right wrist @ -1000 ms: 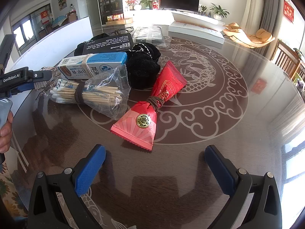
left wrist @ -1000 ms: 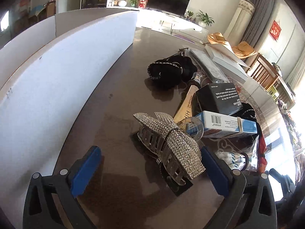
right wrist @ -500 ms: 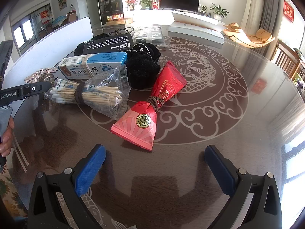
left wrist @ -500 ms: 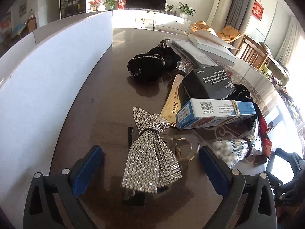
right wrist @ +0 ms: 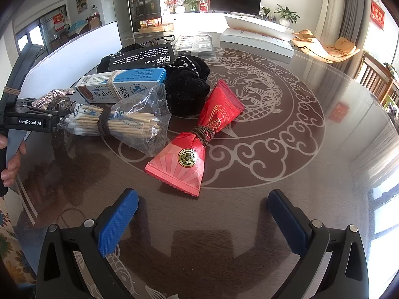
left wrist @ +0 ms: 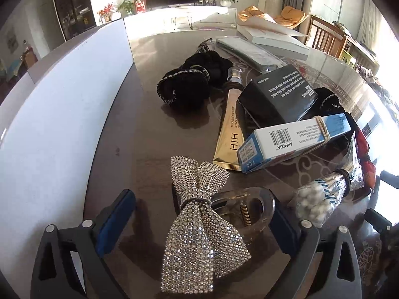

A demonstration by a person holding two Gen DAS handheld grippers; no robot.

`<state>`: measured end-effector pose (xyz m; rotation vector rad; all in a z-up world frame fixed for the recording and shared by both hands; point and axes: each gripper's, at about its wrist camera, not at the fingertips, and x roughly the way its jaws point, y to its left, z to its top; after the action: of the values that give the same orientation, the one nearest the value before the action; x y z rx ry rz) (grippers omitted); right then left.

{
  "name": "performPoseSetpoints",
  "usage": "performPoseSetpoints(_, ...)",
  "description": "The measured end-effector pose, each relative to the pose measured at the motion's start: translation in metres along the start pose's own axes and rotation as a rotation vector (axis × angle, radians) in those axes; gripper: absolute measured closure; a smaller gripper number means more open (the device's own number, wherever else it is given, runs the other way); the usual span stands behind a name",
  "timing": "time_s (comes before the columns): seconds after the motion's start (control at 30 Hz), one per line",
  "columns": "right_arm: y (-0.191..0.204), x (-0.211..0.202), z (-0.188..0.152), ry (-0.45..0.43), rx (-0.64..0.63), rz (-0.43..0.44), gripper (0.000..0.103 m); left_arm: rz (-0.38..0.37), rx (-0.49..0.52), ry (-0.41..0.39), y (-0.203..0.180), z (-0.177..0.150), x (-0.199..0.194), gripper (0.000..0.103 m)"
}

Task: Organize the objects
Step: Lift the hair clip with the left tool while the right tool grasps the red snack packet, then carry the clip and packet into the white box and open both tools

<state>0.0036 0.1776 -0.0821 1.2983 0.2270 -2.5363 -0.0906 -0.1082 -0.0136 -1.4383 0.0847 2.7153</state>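
Note:
A rhinestone bow hair clip [left wrist: 199, 226] lies on the dark table between the open blue pads of my left gripper [left wrist: 199, 221], untouched by either pad. A clear claw clip [left wrist: 247, 209] lies just right of it. Beyond are a gold tube [left wrist: 230, 127], a blue-white box [left wrist: 294, 142], a black box [left wrist: 279, 97], a black scrunchie [left wrist: 189, 84] and a bundle of cotton swabs [left wrist: 324, 196]. My right gripper [right wrist: 202, 216] is open and empty above bare table, just short of a red packet [right wrist: 199, 139]. The left gripper [right wrist: 30, 122] shows at the left of the right wrist view.
A white panel [left wrist: 62, 114] stands along the table's left side. White flat boxes [right wrist: 256, 39] and a wrapped grey pack [right wrist: 194, 44] lie at the far edge. Another black scrunchie [right wrist: 187, 87] sits by the red packet. Chairs stand at the right.
The left gripper swung around the bow clip, which now lies lengthwise between the pads, with the claw clip at its right. The right gripper has not moved.

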Motion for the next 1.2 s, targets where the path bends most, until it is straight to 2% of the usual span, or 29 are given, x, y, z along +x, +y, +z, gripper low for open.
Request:
performPoseSetpoints(0.03,0.000,0.000,0.000,0.000,0.000,0.001,0.000,-0.016,0.000,-0.019,0.001,-0.003,-0.003,0.049)
performPoseSetpoints(0.07,0.000,0.000,0.001,-0.001,0.005,0.001,0.000,0.001,0.001,-0.026,0.001,-0.007,-0.006,0.054)
performPoseSetpoints(0.13,0.000,0.001,0.002,0.004,-0.003,0.005,0.000,0.004,0.009,-0.043,0.001,-0.017,-0.010,0.054)
performPoseSetpoints(0.2,-0.005,0.001,0.007,0.054,-0.022,0.054,0.000,0.008,0.011,-0.056,-0.002,-0.030,-0.019,0.054)
performPoseSetpoints(0.23,-0.013,-0.001,0.011,0.075,0.017,0.104,0.000,0.005,0.015,-0.061,-0.004,-0.038,-0.024,0.054)
performPoseSetpoints(0.3,-0.038,-0.003,0.020,0.114,0.193,0.210,0.000,0.003,0.027,-0.074,-0.010,-0.052,-0.033,0.054)
performPoseSetpoints(0.37,-0.057,-0.002,0.033,0.115,0.340,0.248,0.002,0.001,0.025,-0.087,-0.015,-0.063,-0.039,0.054)
performPoseSetpoints(0.43,-0.060,0.004,0.052,0.120,0.358,0.189,0.012,0.000,0.018,-0.085,-0.019,-0.066,-0.041,0.054)
performPoseSetpoints(0.5,-0.053,0.019,0.069,0.156,0.349,0.181,0.032,-0.004,0.006,-0.084,-0.021,-0.068,-0.043,0.055)
performPoseSetpoints(0.57,-0.045,0.031,0.079,0.183,0.346,0.165,0.042,-0.003,0.004,-0.084,-0.022,-0.071,-0.045,0.055)
performPoseSetpoints(0.63,-0.037,0.035,0.087,0.198,0.307,0.128,0.061,-0.008,0.001,-0.087,-0.022,-0.073,-0.046,0.055)
performPoseSetpoints(0.67,-0.034,0.035,0.090,0.204,0.281,0.095,0.080,-0.010,-0.002,-0.090,-0.022,-0.075,-0.048,0.055)
performPoseSetpoints(0.7,-0.034,0.033,0.090,0.205,0.263,0.094,0.085,-0.014,-0.007,-0.093,-0.020,-0.077,-0.049,0.055)
performPoseSetpoints(0.77,-0.036,0.025,0.087,0.212,0.236,0.076,0.087,-0.017,-0.020,-0.110,-0.018,-0.083,-0.054,0.055)
performPoseSetpoints(0.97,-0.049,-0.025,0.073,0.115,0.226,0.115,0.087,-0.066,-0.069,-0.173,-0.022,-0.091,-0.081,0.055)
performPoseSetpoints(1.07,-0.029,-0.046,0.081,0.083,0.184,0.160,0.087,-0.108,-0.106,-0.224,-0.020,-0.083,-0.109,0.055)
performPoseSetpoints(1.2,0.030,-0.062,0.105,0.038,0.112,0.273,0.087,-0.123,-0.155,-0.302,0.008,-0.069,-0.156,0.055)
